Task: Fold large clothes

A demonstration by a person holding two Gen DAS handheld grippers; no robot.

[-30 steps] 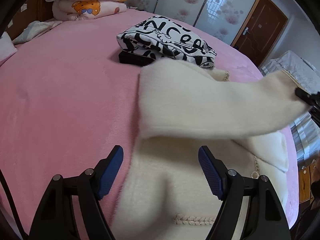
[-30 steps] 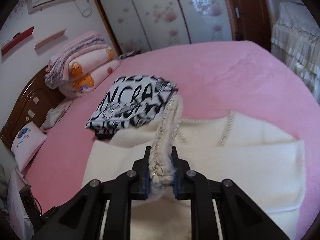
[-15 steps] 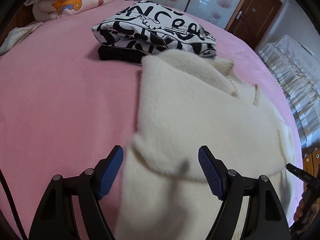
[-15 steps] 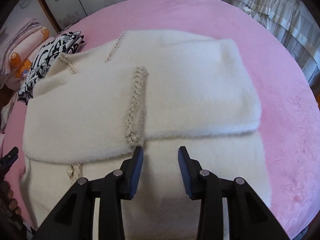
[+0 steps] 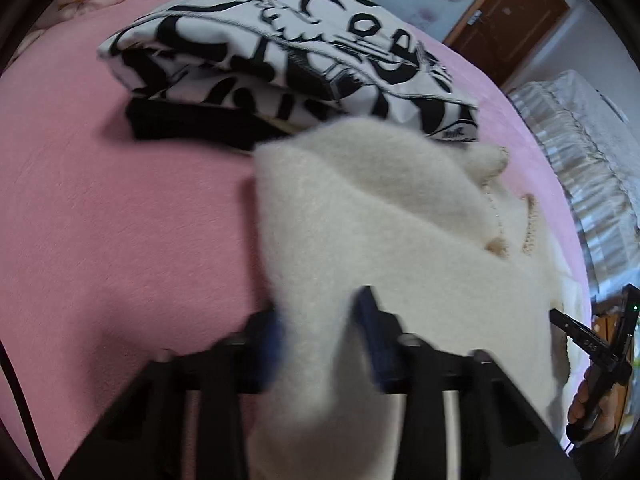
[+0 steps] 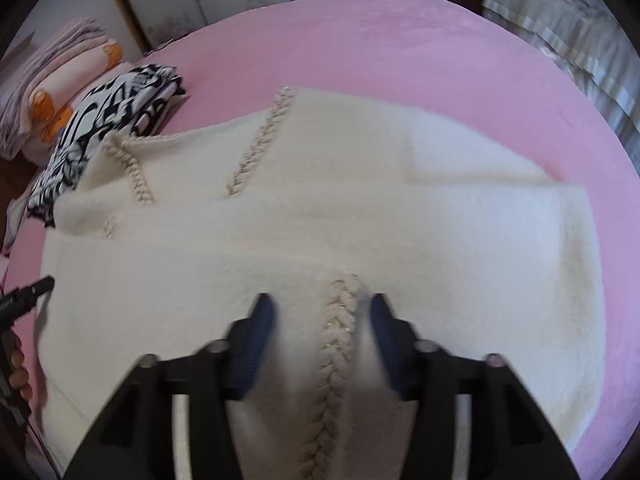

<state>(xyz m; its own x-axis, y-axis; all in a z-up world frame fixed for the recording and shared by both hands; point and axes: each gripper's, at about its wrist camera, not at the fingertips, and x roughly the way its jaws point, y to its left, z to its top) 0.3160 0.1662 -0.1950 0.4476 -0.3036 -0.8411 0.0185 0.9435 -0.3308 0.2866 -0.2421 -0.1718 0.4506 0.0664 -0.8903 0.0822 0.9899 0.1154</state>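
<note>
**Both tools bit into the cream coat on the pink bed**

One fluffy cream coat [image 6: 360,208] lay spread on the pink bed [image 6: 400,40], soft and woolly, edged with braided trim; three stretches of that braid showed in the right wrist view. Two tools were on it. The left tool [image 5: 320,332], blurred, had just been closing, and a bunched fold of the cream pile stood between its blue pads [image 5: 370,336], which looked pressed into the fabric. The right tool [image 6: 318,340] had just been closing too, its blue pads [image 6: 256,344] on either side of a raised ridge of coat carrying one braid down the middle, squeezing the fluff. Behind the coat's far corner sat one folded black-and-white lettered garment [image 5: 288,52], smooth and flat, stacked on one black folded item [image 5: 188,124]; the coat's corner hid part of that stack in the left wrist view. At the bed's head were rolled quilts with an orange cartoon print [image 6: 52,92]. A brown wooden door [image 5: 508,16] stood beyond, and a pale ruffled cover [image 5: 592,176] lay off to the side
</note>
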